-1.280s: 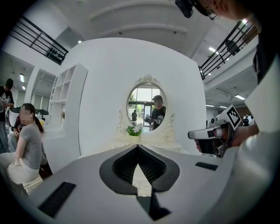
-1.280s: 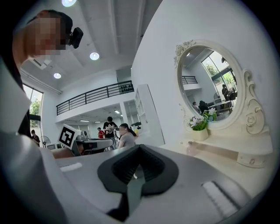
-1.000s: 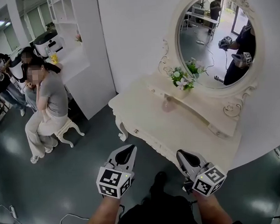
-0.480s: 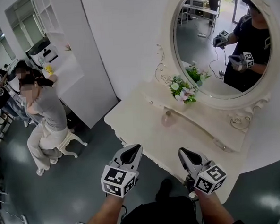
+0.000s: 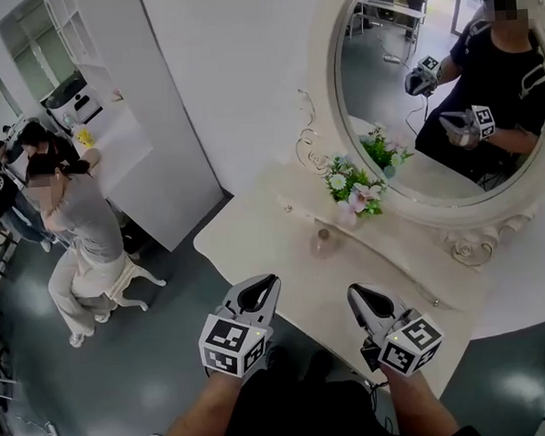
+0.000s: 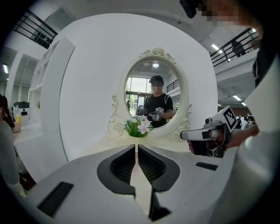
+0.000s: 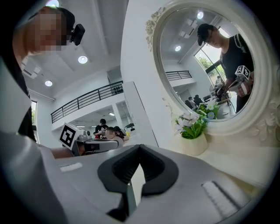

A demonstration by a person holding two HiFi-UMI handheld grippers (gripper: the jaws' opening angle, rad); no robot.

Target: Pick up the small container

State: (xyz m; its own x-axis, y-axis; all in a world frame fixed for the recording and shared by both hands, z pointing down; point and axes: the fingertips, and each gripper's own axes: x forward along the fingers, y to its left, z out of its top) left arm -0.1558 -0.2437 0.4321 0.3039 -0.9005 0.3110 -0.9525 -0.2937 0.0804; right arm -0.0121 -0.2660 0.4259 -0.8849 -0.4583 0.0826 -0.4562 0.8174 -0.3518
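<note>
A seated person [image 5: 75, 224] at the left of the head view is well apart from the work and no hazard. The left tool [image 5: 265, 282], at lower centre near the front edge of the surface [image 5: 246, 237], has its jaws pressed together on nothing. The container [image 5: 323, 244] stands on the surface at mid frame, beyond both tools and near the flowers [image 5: 351, 182]. The right tool [image 5: 355, 295], right of centre, is likewise closed and empty. The risks, as I judge them: a tool that arrives closed would shove or tip the container instead of gripping it; the container looks like glass and may slip between the pads; a careless reach could knock the flowers or the mirror [image 5: 449, 91]
</note>
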